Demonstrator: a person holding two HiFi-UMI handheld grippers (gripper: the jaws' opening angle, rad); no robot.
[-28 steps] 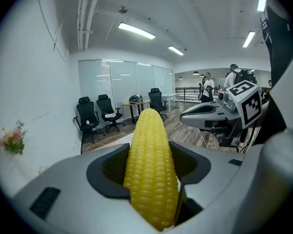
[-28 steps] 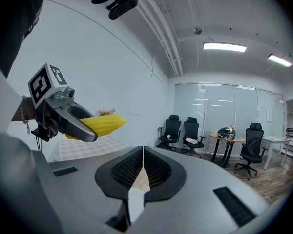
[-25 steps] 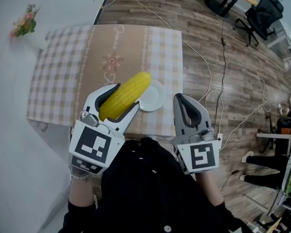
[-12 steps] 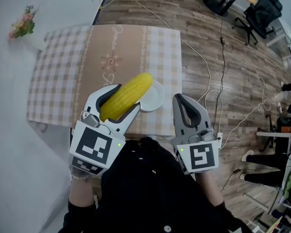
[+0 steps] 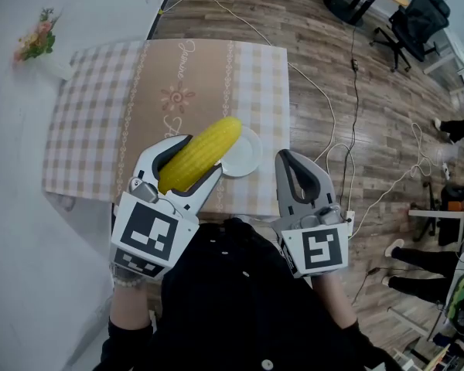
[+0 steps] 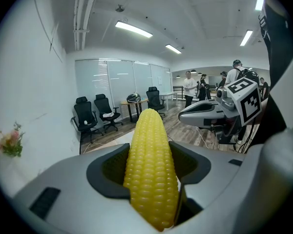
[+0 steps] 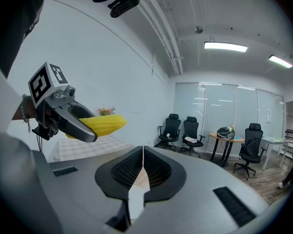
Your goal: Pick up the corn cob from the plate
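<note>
Your yellow corn cob [image 5: 195,159] lies lengthwise, clamped between the jaws of your left gripper [image 5: 204,152], its tip jutting past them above the white plate [image 5: 250,158].

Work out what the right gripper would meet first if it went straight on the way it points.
Probably nothing close. The right gripper, jaws shut and empty, points level across the room; the way looks free up to the far wall by the office chairs.

The left gripper [image 6: 151,152] has its fingers [image 6: 107,169] clamped on a yellow corn cob [image 6: 149,179] pointing ahead. The right gripper [image 6: 200,113] is at right, with office chairs [image 6: 95,113] beyond.
</note>
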